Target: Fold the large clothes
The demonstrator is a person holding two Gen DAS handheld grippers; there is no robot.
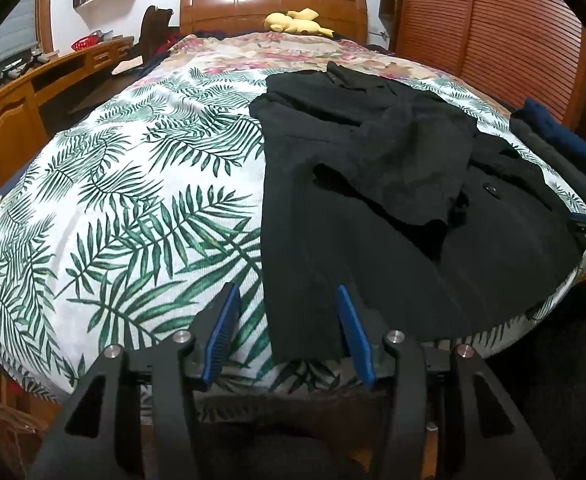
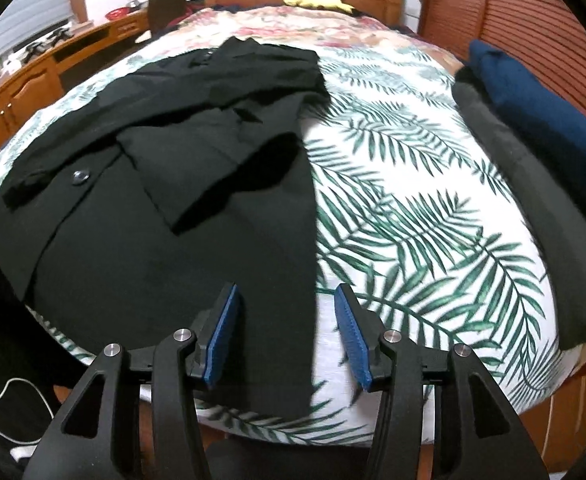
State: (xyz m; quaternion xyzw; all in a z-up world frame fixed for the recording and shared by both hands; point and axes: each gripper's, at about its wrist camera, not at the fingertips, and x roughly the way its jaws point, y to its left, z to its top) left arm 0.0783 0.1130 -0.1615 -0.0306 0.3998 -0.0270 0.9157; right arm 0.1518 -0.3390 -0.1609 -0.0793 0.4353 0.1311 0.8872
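A bedroom, a bed (image 1: 125, 208) under a white cover printed with green palm fronds, wooden headboard (image 1: 273, 6) at the far end with a yellow plush toy (image 1: 293, 22) against it. From the left wrist view, the black coat (image 1: 393, 184) lies flat on the right half of the bed, hem toward the near edge, one sleeve folded across the body, a dark button showing near its right side. The left gripper (image 1: 289, 300) hangs over the coat's near left hem corner, blue pads apart, cloth edge showing between them but not pinched. Over to the right wrist view: the same coat (image 2: 181, 184) fills the left half of the bed, collar far, sleeve laid over the front, button at the left. The right gripper (image 2: 287, 296) sits above the coat's right-hand hem edge, jaws parted, nothing clamped. Folded navy and grey clothes (image 2: 541, 152) are stacked along the bed's right side.
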